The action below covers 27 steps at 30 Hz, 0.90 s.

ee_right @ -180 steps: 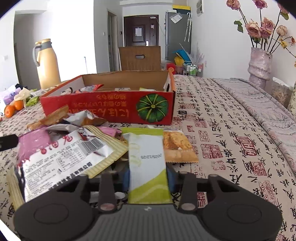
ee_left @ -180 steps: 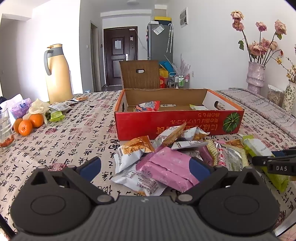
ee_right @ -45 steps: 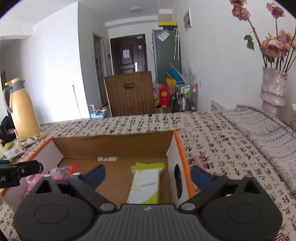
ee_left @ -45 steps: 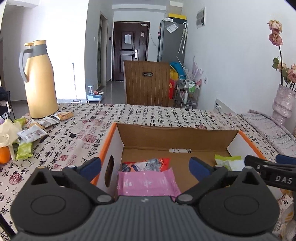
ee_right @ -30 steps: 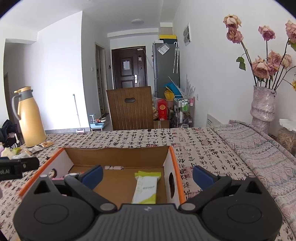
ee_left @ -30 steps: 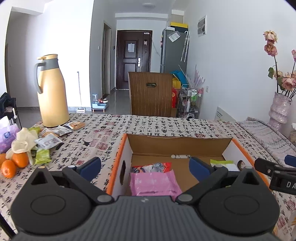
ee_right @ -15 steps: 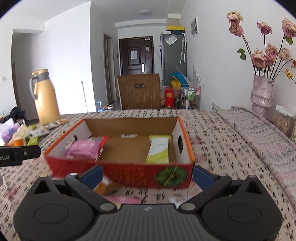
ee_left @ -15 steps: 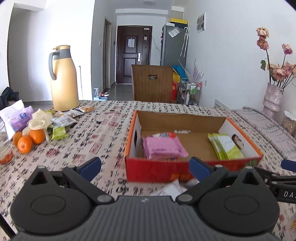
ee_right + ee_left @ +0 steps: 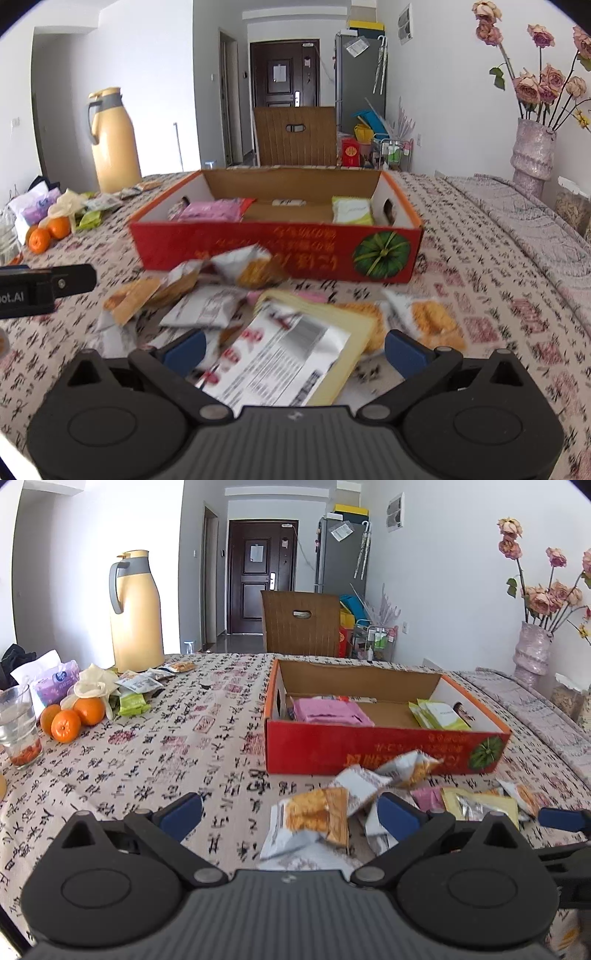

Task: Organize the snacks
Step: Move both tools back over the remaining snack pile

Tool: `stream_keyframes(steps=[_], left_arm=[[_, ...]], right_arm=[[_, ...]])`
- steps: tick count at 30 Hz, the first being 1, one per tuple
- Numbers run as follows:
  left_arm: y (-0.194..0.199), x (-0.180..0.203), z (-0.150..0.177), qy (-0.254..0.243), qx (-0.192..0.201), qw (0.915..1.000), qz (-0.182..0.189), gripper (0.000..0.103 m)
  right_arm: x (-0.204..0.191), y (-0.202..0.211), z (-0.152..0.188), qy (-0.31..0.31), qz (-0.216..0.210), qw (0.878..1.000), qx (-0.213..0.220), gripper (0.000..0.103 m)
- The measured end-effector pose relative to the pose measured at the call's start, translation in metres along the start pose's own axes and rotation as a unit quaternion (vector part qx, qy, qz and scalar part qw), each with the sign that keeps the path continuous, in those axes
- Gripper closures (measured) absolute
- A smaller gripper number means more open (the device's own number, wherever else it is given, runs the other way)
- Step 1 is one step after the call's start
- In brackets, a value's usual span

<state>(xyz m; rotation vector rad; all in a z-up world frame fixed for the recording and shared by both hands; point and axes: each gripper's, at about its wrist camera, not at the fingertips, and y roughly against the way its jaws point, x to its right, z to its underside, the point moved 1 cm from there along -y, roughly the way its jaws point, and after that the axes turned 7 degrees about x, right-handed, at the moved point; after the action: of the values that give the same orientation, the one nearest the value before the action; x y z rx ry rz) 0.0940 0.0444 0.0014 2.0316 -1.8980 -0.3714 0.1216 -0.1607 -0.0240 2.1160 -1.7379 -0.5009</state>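
Left gripper [image 9: 290, 814]: fingers spread wide, grasping nothing, low over the cloth-covered surface [image 9: 155, 771]. Just ahead, between the fingers: white-and-orange snack packet [image 9: 310, 821].

Right gripper [image 9: 293, 349]: fingers spread wide, grasping nothing. Between them, lying loose: large yellow-edged packet [image 9: 295, 354] with a silver printed label, blurred.

Snack pile [image 9: 221, 295]: loose on the surface ahead of both pairs of fingers, on the near side of the box.

Red cardboard box [image 9: 273, 251]: open-topped, beyond the pile. Contents: pink packet [image 9: 214, 211] at the end ahead of the left fingers; green-and-white packets [image 9: 352, 210] at the end ahead of the right fingers.

Far left of the left fingers: oranges [image 9: 72, 716], glass [image 9: 18, 723], yellow thermos jug [image 9: 135, 613].
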Motion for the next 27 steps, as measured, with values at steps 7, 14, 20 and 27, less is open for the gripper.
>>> stream_keyframes(steps=[7,14,20,27], left_arm=[[0.001,-0.002,0.015,-0.004,-0.016,0.9998,0.012,0.0],[0.0,-0.008,0.022,0.006,-0.023,0.9995,0.018,0.0],[0.0,-0.006,0.025,0.007,-0.027,0.9994,0.022,0.0],[-0.001,-0.005,0.026,0.004,-0.029,0.9994,0.021,0.0]], right_arm=[[-0.014,-0.011,0.02,-0.003,0.012,1.0,-0.026,0.004],[-0.015,-0.005,0.024,0.01,0.017,1.0,-0.019,0.029],[-0.012,0.001,0.026,0.03,0.019,0.999,-0.012,0.05],[-0.003,0.011,0.023,0.016,0.001,1.0,0.002,0.061]])
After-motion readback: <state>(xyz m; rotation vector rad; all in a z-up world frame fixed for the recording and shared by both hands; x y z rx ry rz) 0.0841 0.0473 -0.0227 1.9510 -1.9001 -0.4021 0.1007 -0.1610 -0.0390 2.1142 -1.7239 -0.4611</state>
